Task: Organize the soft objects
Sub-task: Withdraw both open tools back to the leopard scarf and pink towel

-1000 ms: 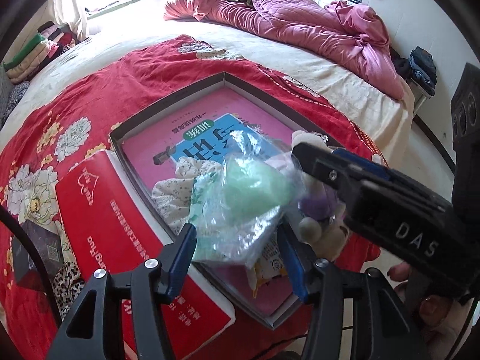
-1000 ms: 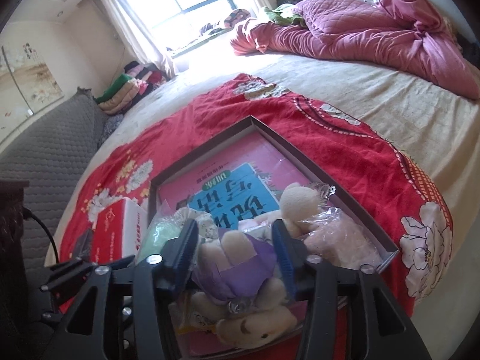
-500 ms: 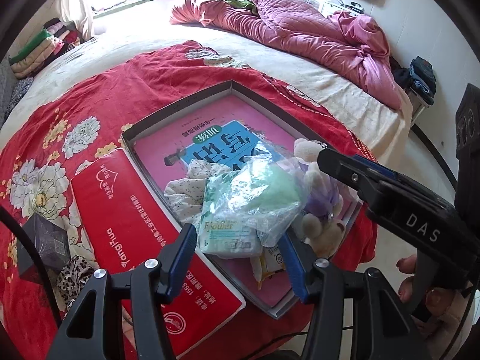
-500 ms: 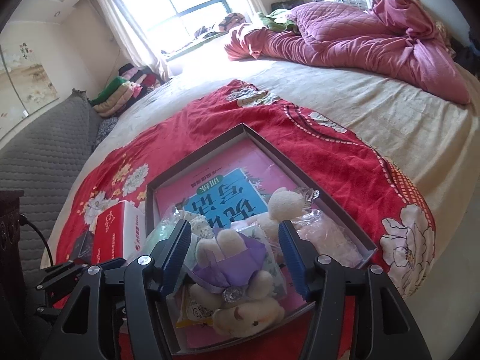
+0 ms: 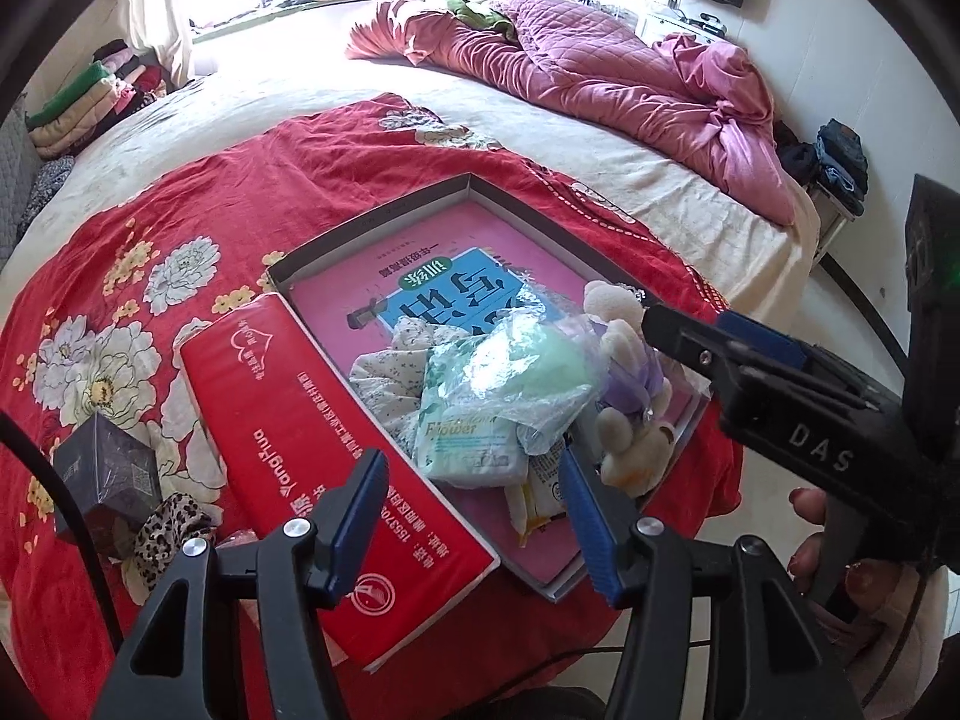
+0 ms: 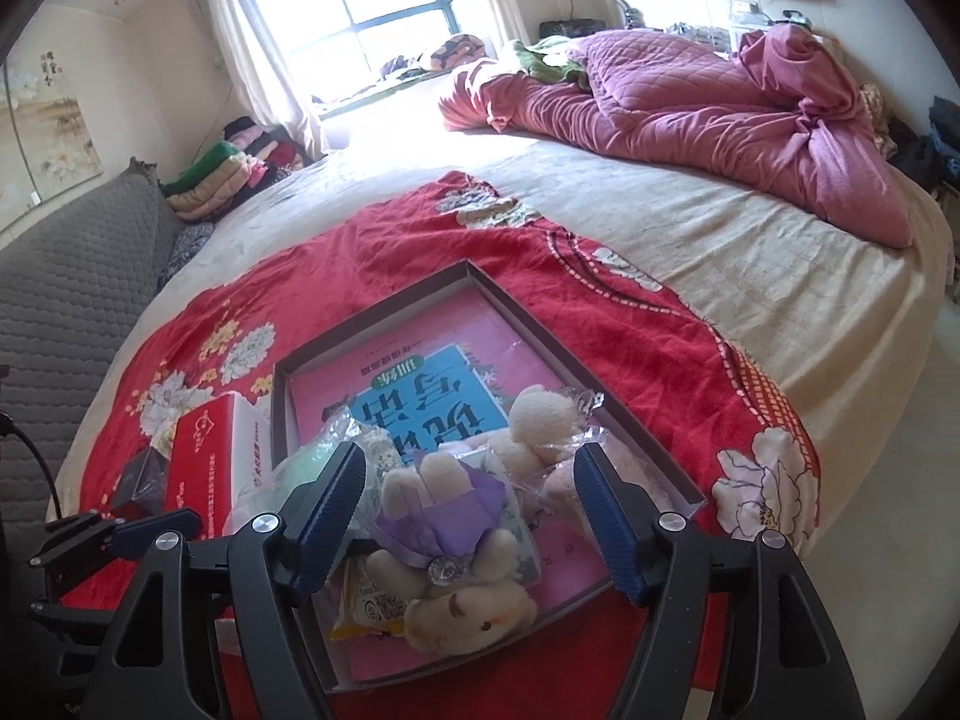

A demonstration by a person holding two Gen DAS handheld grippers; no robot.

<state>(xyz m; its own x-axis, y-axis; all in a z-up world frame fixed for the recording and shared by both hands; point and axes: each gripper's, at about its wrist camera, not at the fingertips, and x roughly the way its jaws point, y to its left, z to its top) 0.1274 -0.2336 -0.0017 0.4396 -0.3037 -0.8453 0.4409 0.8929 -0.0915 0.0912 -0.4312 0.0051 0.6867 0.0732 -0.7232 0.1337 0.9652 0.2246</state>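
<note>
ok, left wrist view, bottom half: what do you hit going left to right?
Dark box → leopard-print cloth → red box → Flower pack → plush bear → right gripper.

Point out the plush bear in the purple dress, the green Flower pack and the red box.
plush bear (image 6: 447, 564), right wrist view, on its purple dress.
green Flower pack (image 5: 465, 441), left wrist view, on the printed front.
red box (image 5: 312, 438), left wrist view, on its top face.

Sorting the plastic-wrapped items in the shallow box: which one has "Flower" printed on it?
The flat pale-green packet beneath the crinkled clear bag holding a green fluffy thing; only its wrapper shows that word.
</note>
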